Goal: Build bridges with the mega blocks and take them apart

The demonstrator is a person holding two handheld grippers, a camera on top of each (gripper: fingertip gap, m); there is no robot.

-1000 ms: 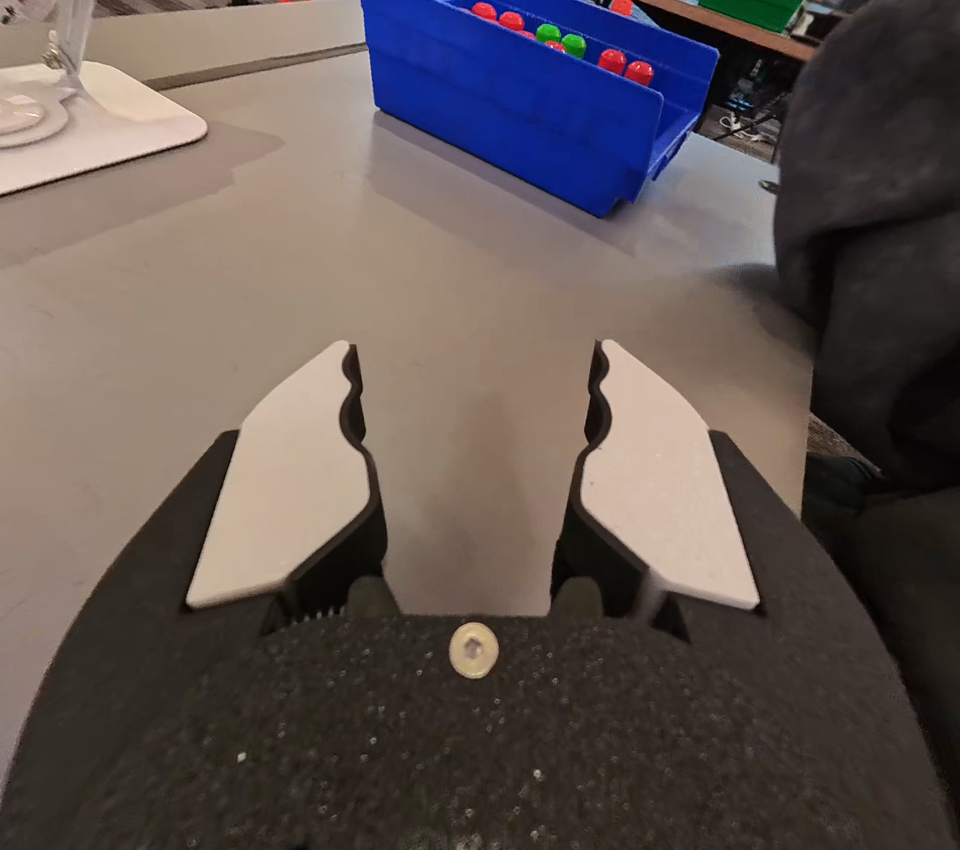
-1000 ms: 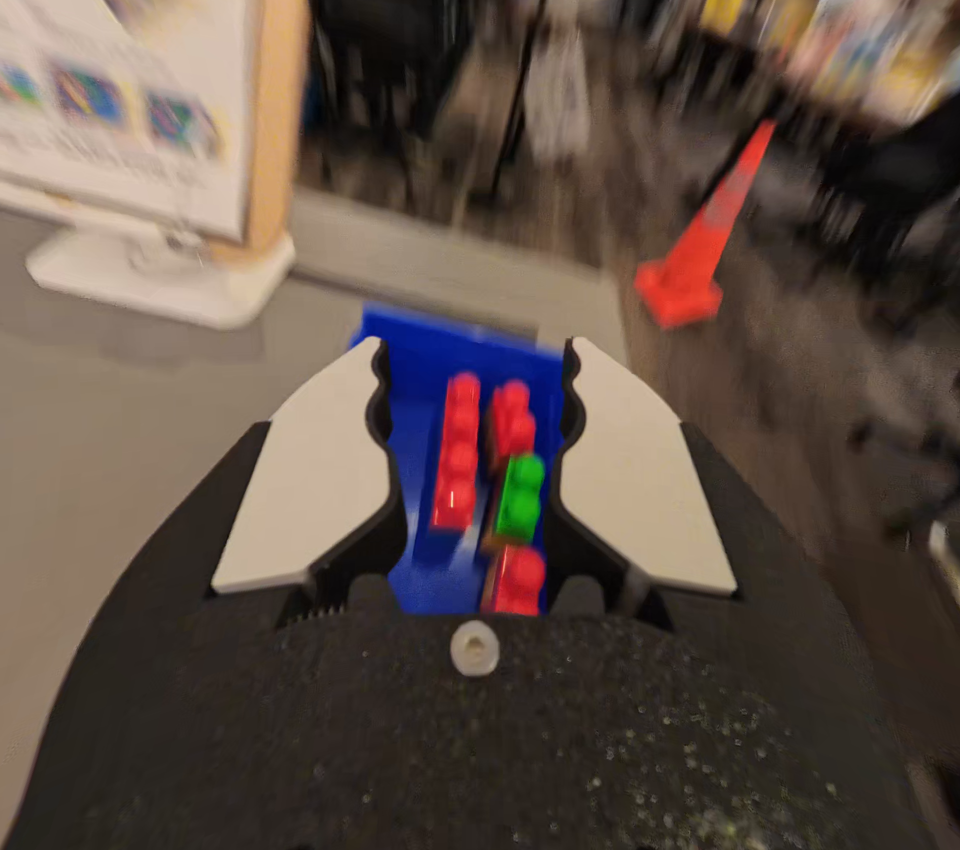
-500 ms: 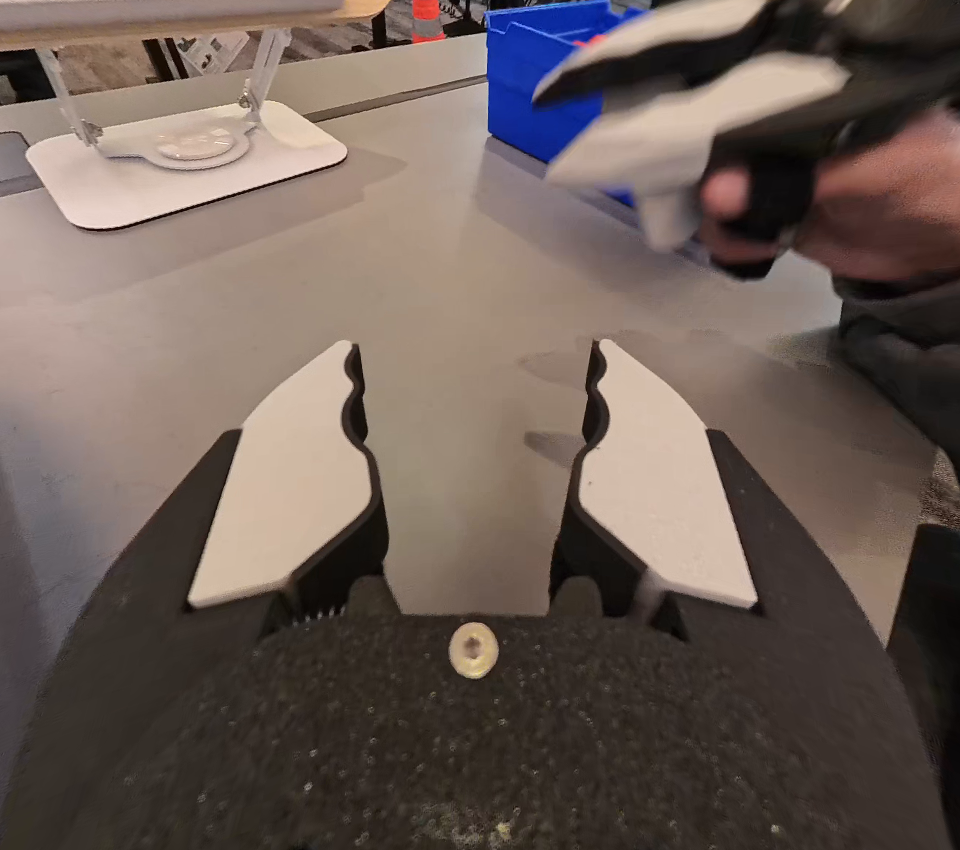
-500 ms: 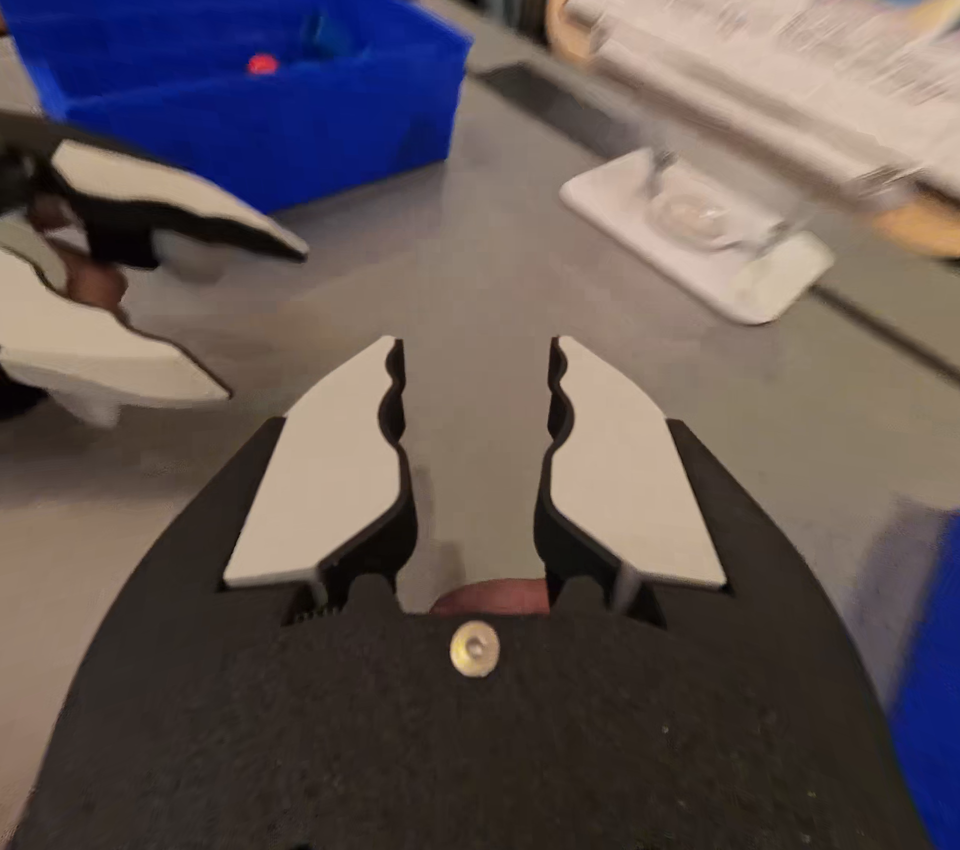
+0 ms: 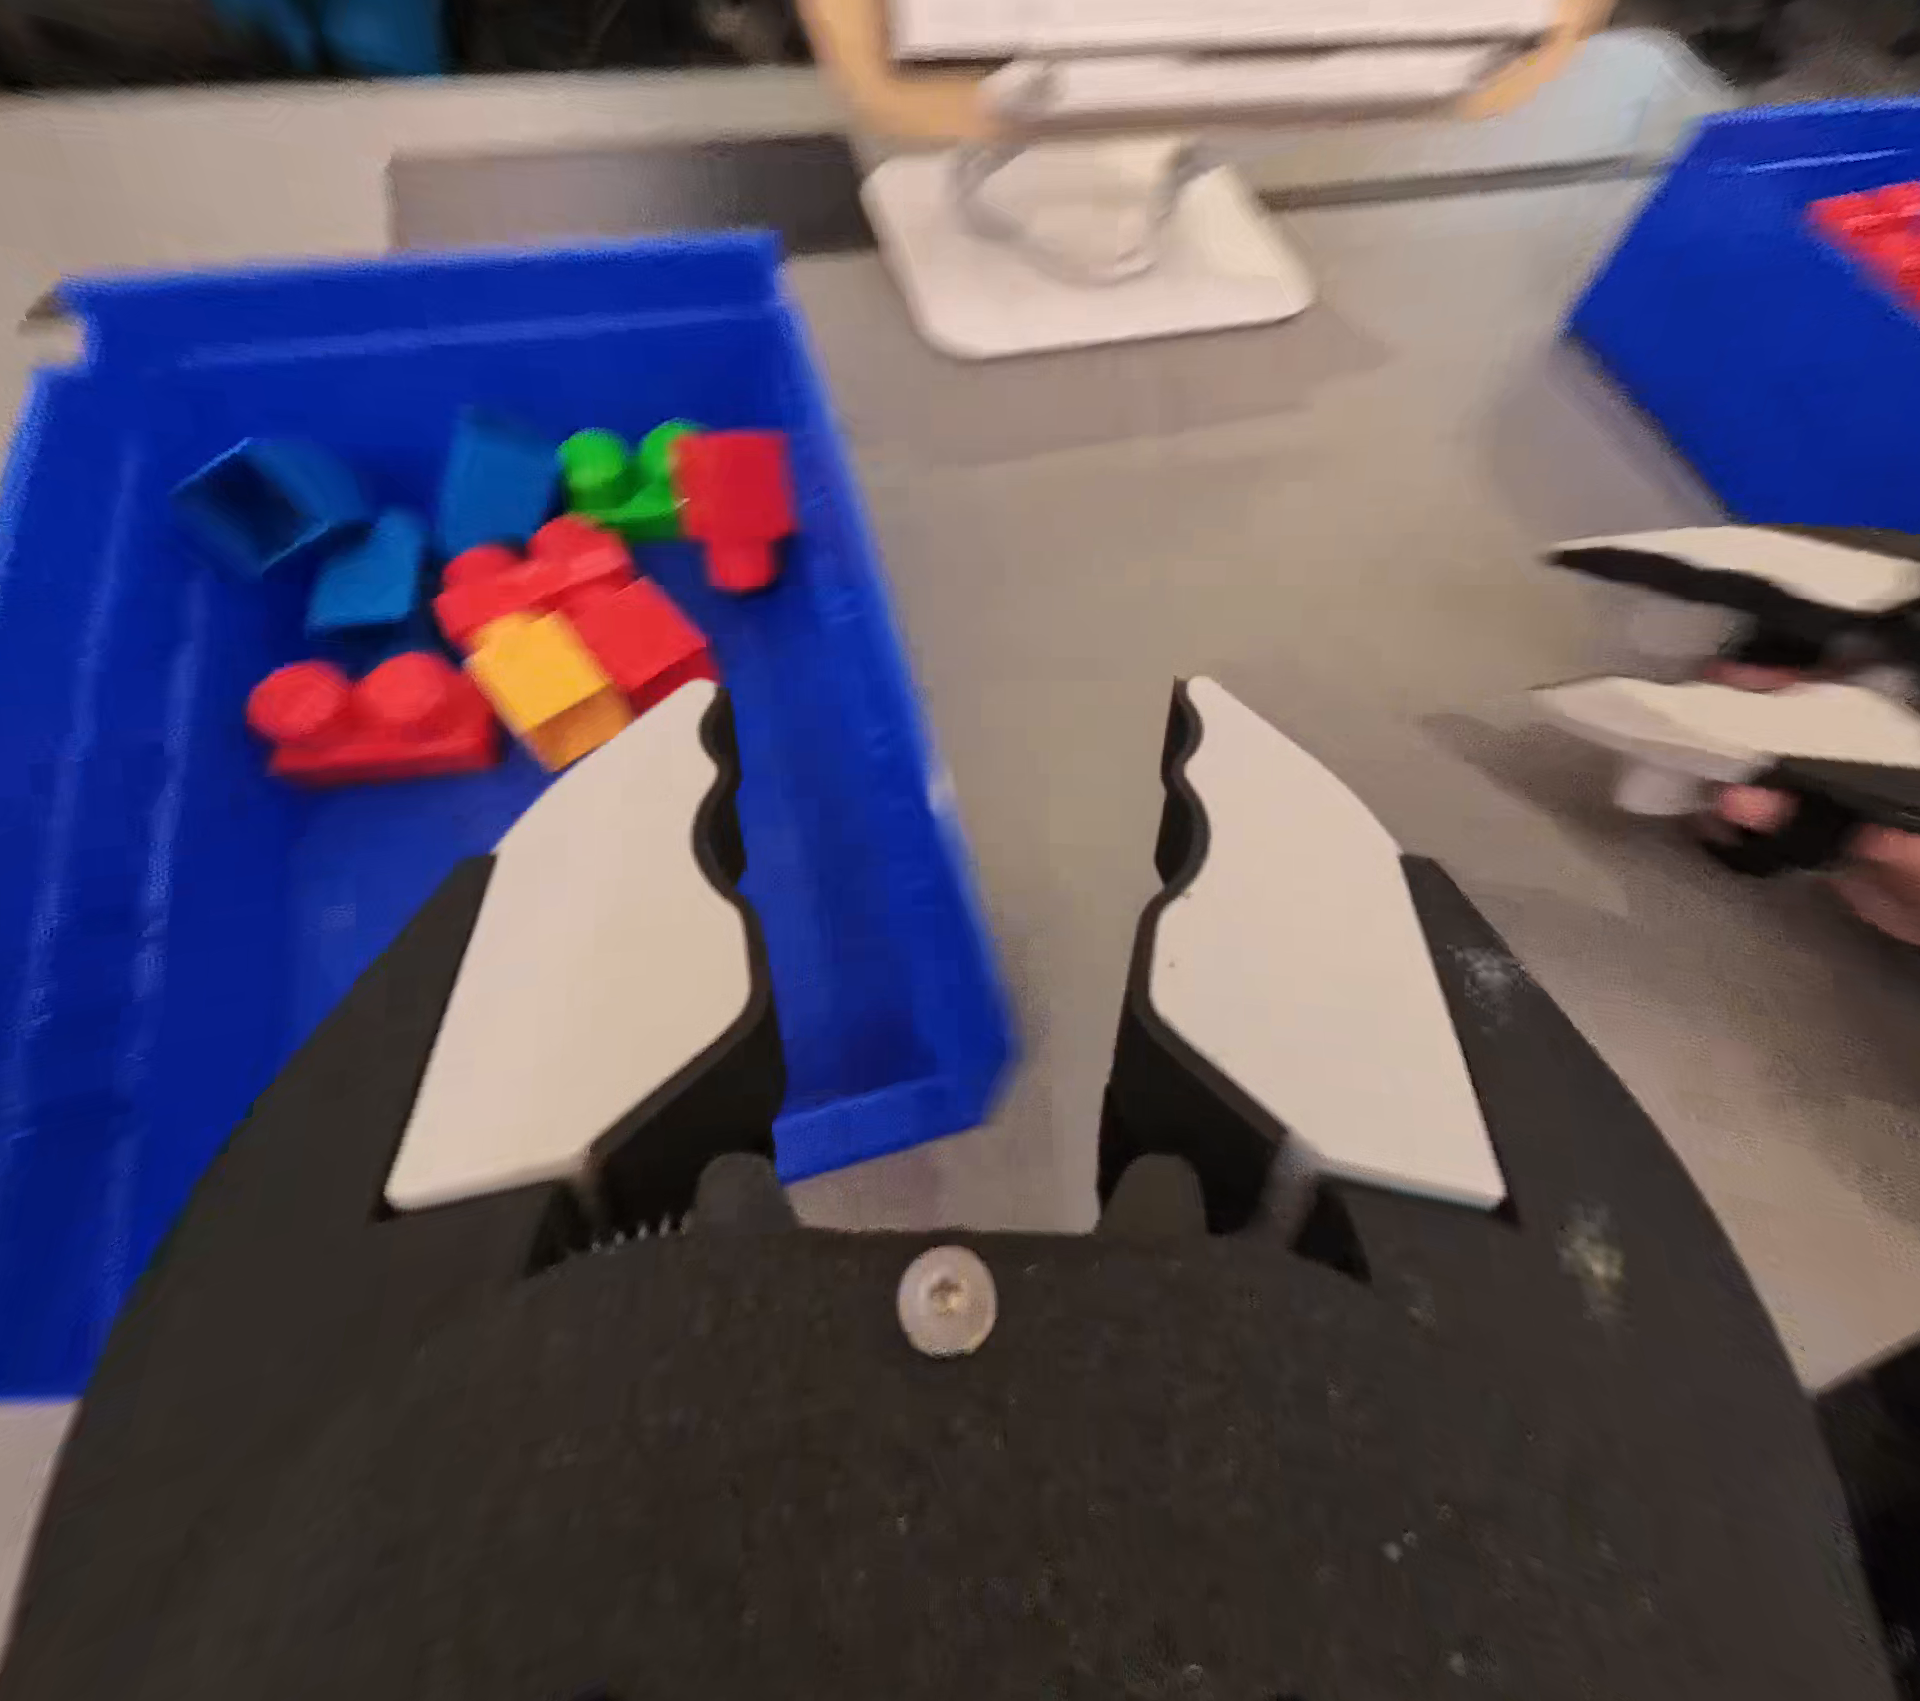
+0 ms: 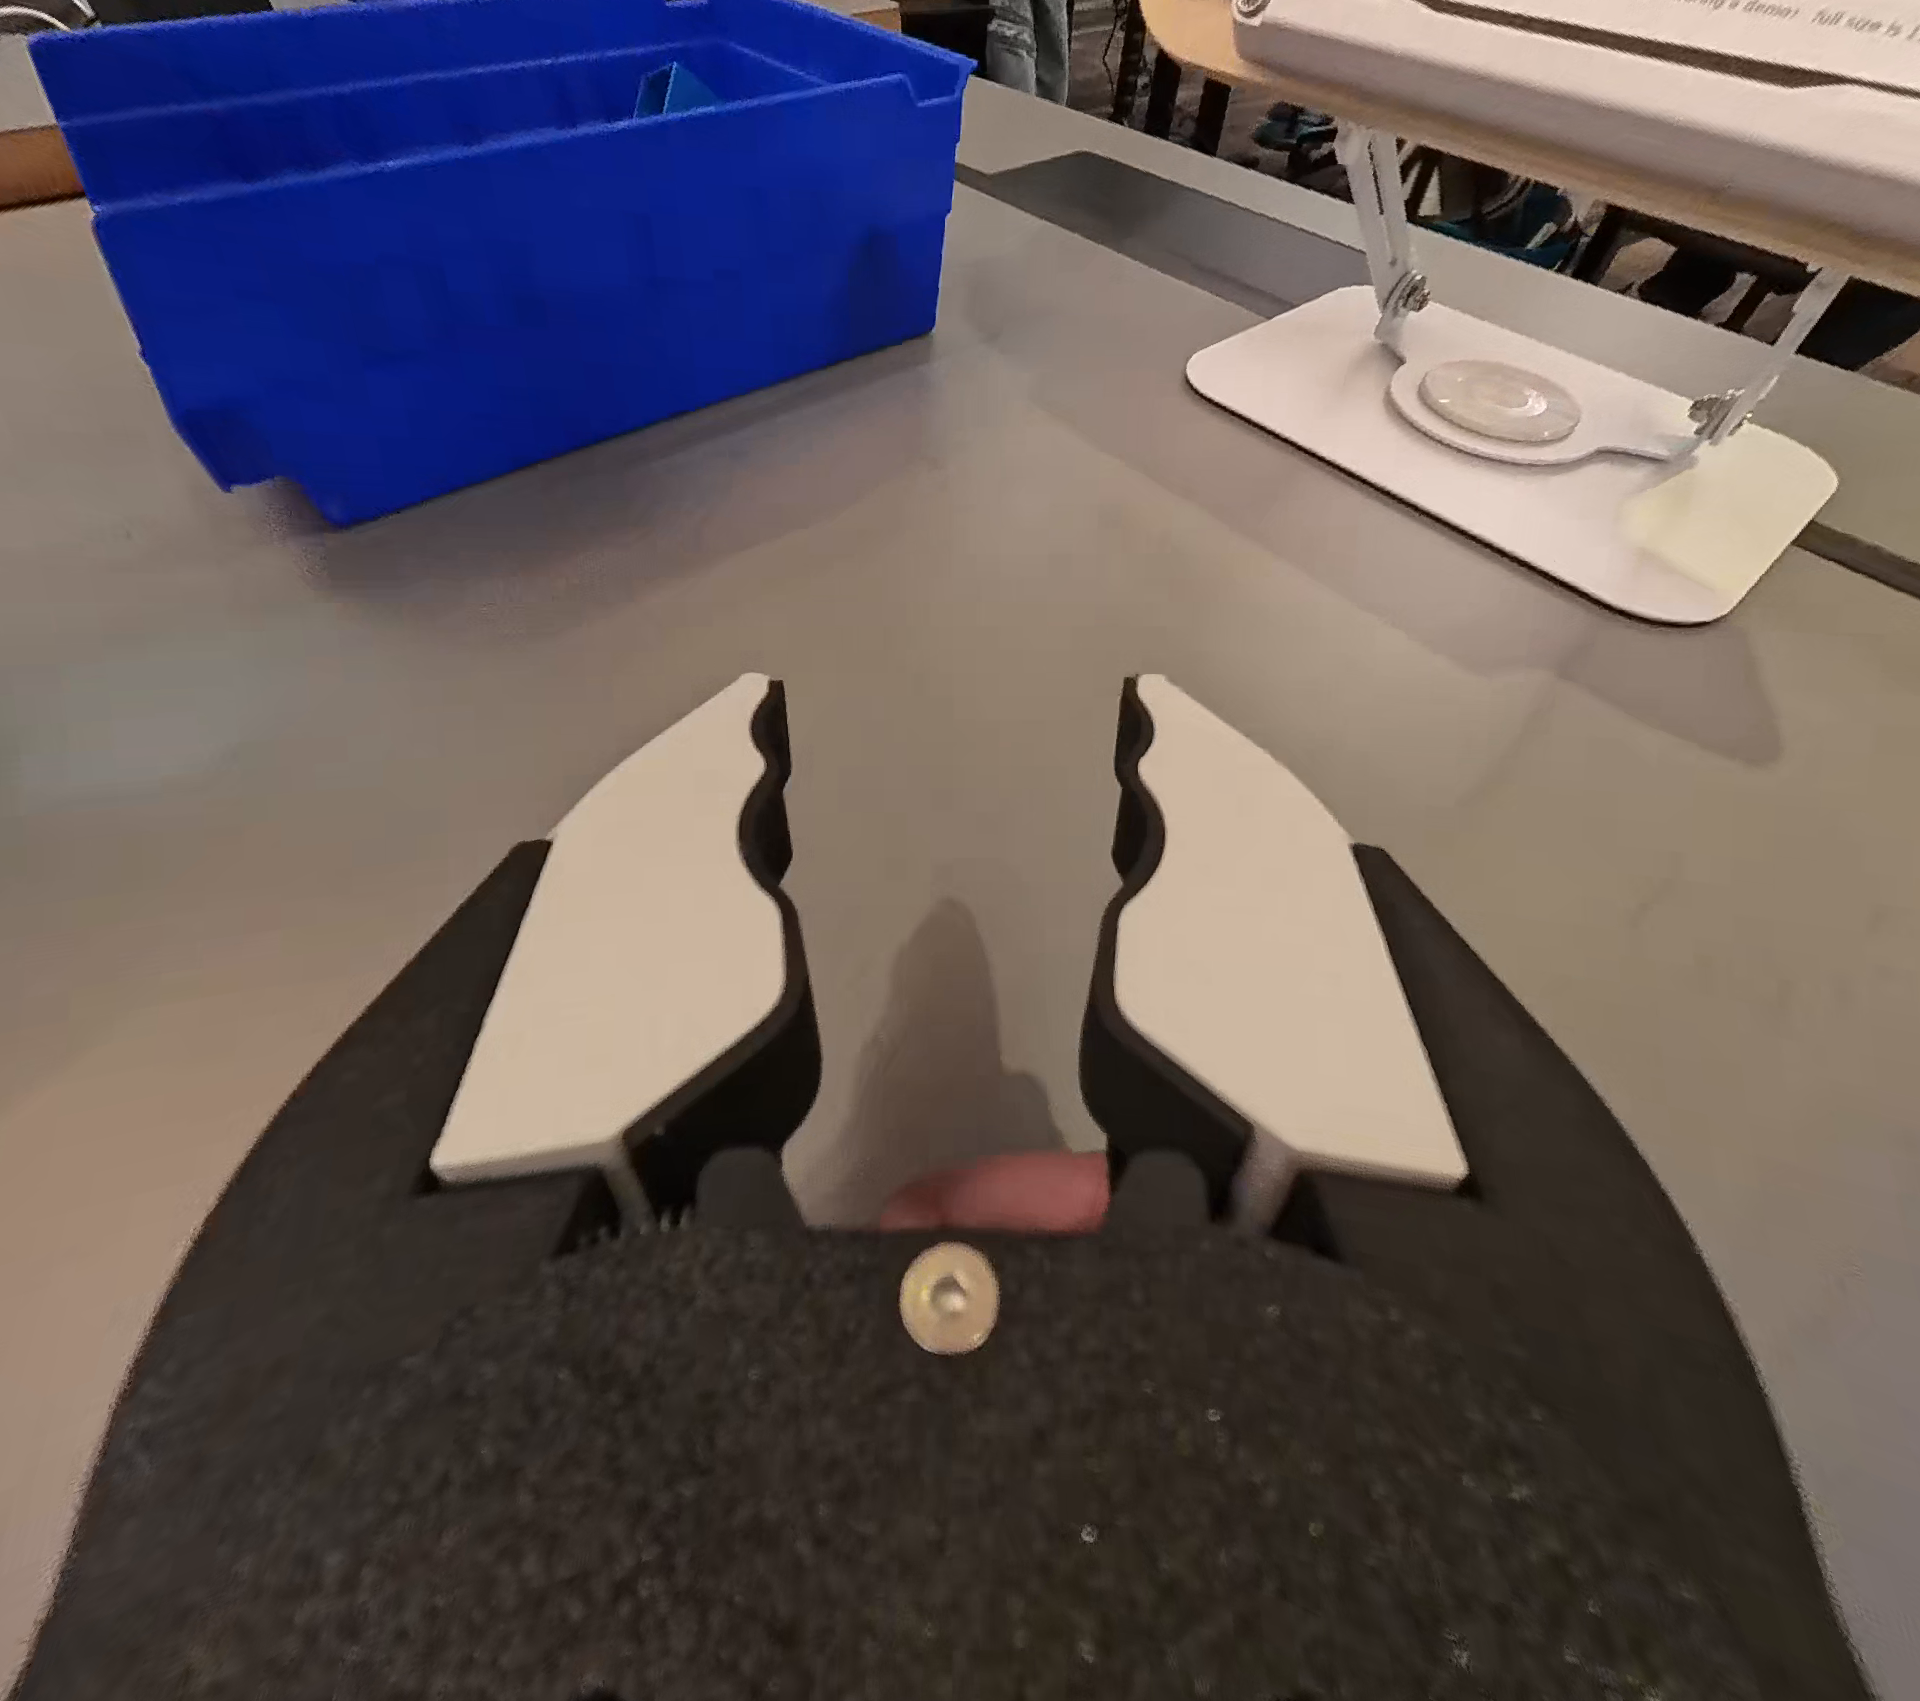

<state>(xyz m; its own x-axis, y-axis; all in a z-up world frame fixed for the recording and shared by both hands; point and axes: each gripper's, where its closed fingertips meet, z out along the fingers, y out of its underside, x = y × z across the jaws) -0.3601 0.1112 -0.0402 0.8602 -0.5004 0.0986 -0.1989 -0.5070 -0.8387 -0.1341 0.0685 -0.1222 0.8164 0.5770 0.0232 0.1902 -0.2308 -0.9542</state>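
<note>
Blue bin (image 5: pixel 894 820) at left holds loose red, green, blue and yellow mega blocks (image 5: pixel 561 612) | left gripper (image 5: pixel 951 706) hangs empty over the bin's right wall, jaws spread | instruction stand (image 5: pixel 1091 259) behind on grey table (image 5: pixel 1195 529) | right gripper (image 6: pixel 951 695) low over bare table, jaws apart, empty | second blue bin (image 5: pixel 1745 363) far right.

Grey table (image 6: pixel 1039 571) bearing two blue bins (image 5: pixel 894 820) (image 5: pixel 1714 404) and a white stand base (image 6: pixel 1507 446).

Blocks (image 5: pixel 488 602) in the bin (image 5: pixel 883 924) at left, stand (image 5: pixel 1091 269) behind on the table (image 5: pixel 1195 529), second bin (image 5: pixel 1745 363) right
</note>
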